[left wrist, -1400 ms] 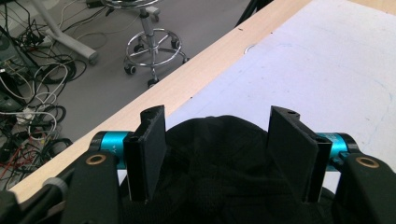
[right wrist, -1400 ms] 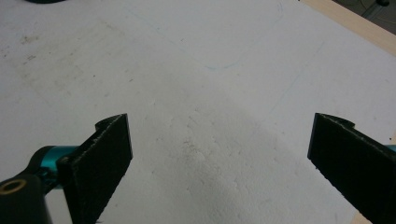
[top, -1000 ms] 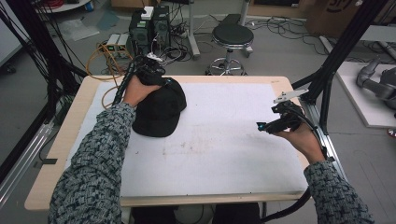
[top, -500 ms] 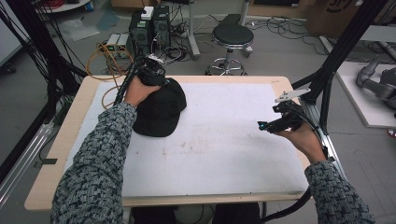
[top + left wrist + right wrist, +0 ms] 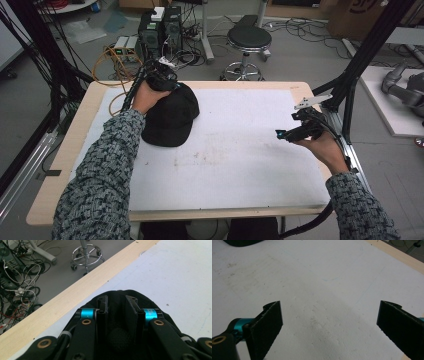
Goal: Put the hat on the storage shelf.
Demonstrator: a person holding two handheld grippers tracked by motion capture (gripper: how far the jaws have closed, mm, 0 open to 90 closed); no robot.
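I see the black cap (image 5: 170, 117) lying on the white mat (image 5: 240, 150) at the far left of the table (image 5: 60, 165), its brim pointing back toward the near edge and its crown toward the far rim. In the left gripper view the cap's dark fabric (image 5: 117, 322) bunches up between the two black jaws, which stand close together with the cloth pinched in the narrow gap; they have just been closing, and I read them as clamped on the cap's crown.

My left gripper (image 5: 167, 85) sits at the far side of the cap, right at the top of the crown. The left hand (image 5: 145, 96) wraps the gripper from behind, the wrist bent over the cap, and the forearm in its speckled sleeve (image 5: 107, 170) runs straight up from the near edge of the table along the cap's left side. The gripper's cable trails off over the far edge toward the floor.

My right gripper (image 5: 282, 134) hovers above the mat well apart from the cap, near the table's right edge, pointing left across the table. The right hand (image 5: 320, 147) holds it from below and behind, the forearm coming in from the near right corner. In the right gripper view its jaws stand wide apart over bare mat (image 5: 319, 290) with nothing between them.
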